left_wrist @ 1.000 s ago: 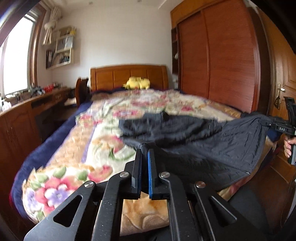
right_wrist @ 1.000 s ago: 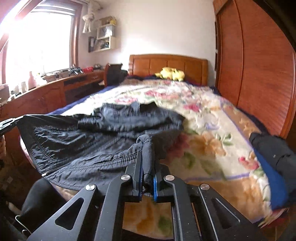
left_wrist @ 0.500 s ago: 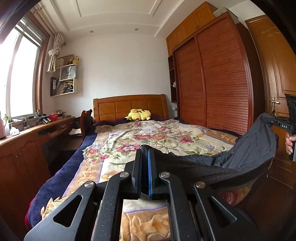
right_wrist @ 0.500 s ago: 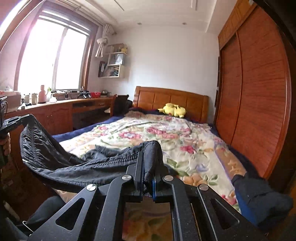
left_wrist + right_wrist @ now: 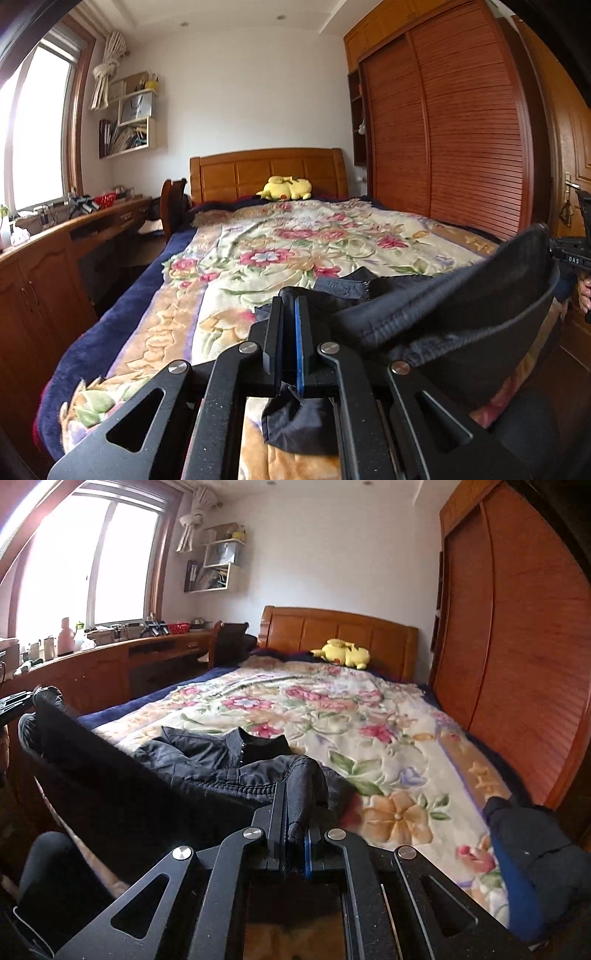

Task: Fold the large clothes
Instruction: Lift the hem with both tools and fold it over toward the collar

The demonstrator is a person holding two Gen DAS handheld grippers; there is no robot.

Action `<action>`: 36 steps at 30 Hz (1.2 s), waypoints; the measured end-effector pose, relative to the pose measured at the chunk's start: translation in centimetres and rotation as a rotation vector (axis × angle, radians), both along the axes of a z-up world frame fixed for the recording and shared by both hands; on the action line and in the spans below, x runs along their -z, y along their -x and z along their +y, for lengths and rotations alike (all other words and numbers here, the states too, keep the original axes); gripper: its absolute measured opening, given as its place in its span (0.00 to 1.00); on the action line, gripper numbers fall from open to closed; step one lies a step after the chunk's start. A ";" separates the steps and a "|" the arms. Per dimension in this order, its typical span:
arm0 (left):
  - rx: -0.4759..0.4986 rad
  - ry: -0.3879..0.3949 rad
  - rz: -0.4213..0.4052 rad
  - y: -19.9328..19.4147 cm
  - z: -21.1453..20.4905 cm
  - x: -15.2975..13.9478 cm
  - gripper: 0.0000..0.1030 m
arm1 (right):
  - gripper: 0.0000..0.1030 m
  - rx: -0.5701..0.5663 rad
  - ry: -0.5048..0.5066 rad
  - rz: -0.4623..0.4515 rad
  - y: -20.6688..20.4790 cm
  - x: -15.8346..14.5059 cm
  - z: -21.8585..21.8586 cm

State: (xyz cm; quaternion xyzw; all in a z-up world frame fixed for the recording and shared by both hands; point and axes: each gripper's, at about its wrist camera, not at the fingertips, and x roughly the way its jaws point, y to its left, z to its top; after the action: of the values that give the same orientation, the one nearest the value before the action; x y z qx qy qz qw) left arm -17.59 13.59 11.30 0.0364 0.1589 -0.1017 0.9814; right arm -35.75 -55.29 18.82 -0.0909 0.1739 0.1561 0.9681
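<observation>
**A:** Left gripper [image 5: 291, 314]?

**B:** Fingers [image 5: 276, 332] pressed together on a fold of the black jacket [image 5: 461, 295]; a tuft of cloth hanging out behind them, lower centre of the left wrist view. Hem raised and stretched toward the right edge of that frame, ending at the right gripper.

**A:** Right gripper [image 5: 295, 812]?

**B:** Likewise clamped tight on the jacket [image 5: 207, 771], cloth bunched between the fingers [image 5: 279, 812] at lower centre of the right wrist view. Hem running off to the left edge of the frame.

**A:** Position of the garment?

**B:** Collar end lying on the floral blanket [image 5: 369, 709] at mid-frame, zip and collar visible. Near end lifted off the bed, taut between both grippers.

**A:** Surroundings?

**B:** Yellow plush toy [image 5: 341, 653] against the wooden headboard [image 5: 340, 631], upper centre. Louvred wardrobe [image 5: 450, 140] along the right side. Desk [image 5: 110, 657] under the window at left, bottles and small items on top. Dark blue bundle [image 5: 532, 867] at the blanket's lower right corner; nature of it cannot be told.
</observation>
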 end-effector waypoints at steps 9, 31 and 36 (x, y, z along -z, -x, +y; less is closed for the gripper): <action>-0.016 -0.010 0.085 -9.6 -1.5 1.8 0.05 | 0.05 0.030 0.026 0.058 -8.3 -1.2 2.0; -0.126 -0.076 0.244 -30.3 -2.5 5.4 0.06 | 0.05 0.172 0.102 0.168 -29.4 -0.2 8.8; -0.124 -0.124 0.258 -29.0 -2.6 6.8 0.17 | 0.22 0.181 0.086 0.225 -29.9 0.3 9.2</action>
State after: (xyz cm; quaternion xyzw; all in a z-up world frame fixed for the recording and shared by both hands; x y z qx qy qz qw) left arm 11.44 10.98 4.55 0.0739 0.2914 -0.0349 0.9531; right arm -5.86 -46.13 18.47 -0.0980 0.2954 0.0698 0.9478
